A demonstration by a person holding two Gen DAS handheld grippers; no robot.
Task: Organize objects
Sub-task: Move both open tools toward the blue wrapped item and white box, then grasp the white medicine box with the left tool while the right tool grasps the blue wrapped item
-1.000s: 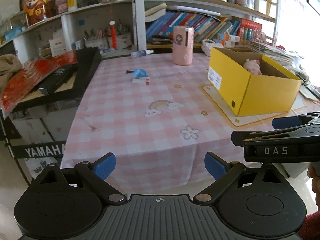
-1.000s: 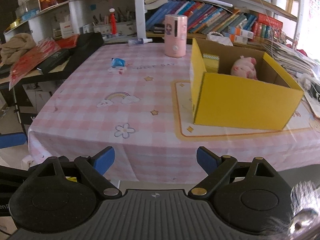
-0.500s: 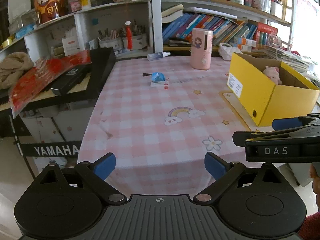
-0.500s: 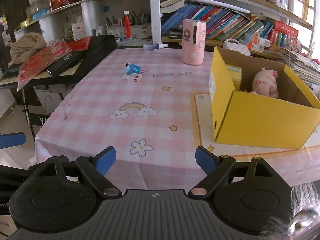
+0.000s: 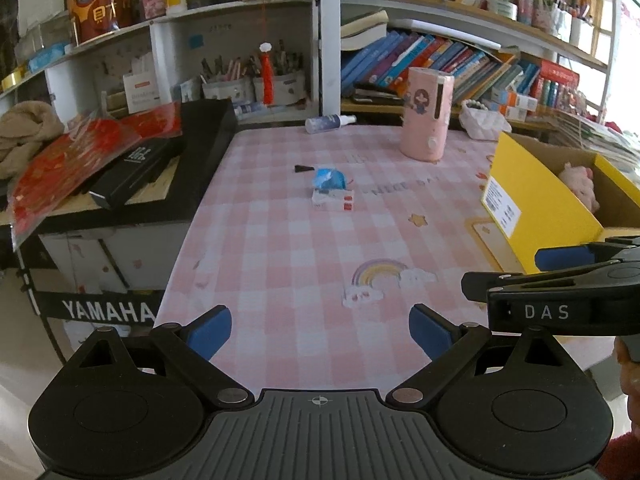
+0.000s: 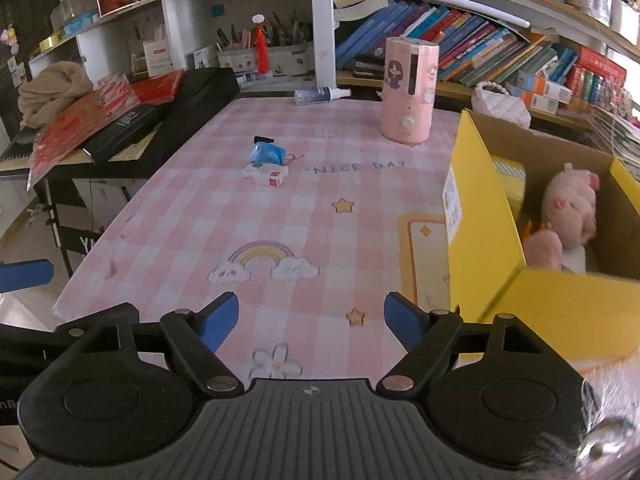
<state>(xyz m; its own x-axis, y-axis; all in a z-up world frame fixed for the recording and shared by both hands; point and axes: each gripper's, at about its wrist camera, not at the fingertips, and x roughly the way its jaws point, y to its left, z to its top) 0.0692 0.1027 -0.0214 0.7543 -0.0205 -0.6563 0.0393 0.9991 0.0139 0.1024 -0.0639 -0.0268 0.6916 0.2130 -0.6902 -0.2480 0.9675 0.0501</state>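
Both hand-held grippers, left [image 5: 319,330] and right [image 6: 311,320], are released and empty; the right one's jaws have just been closing. Blue packet [image 6: 267,153] touches white box [image 6: 265,175] on table [image 6: 224,216], well left of yellow box [image 6: 480,216].

"NICE DAY" reads across the pink checked cloth [image 6: 356,168], "YAMAHA" on the black keyboard stand [image 5: 108,312], "DAS" on the right hand-held gripper [image 5: 546,312].

left gripper [image 5: 319,330]: black body, blue pads, silver screws | right gripper [image 6: 311,318]: same, "DAS" lettering | sleeve [image 5: 618,456]: red
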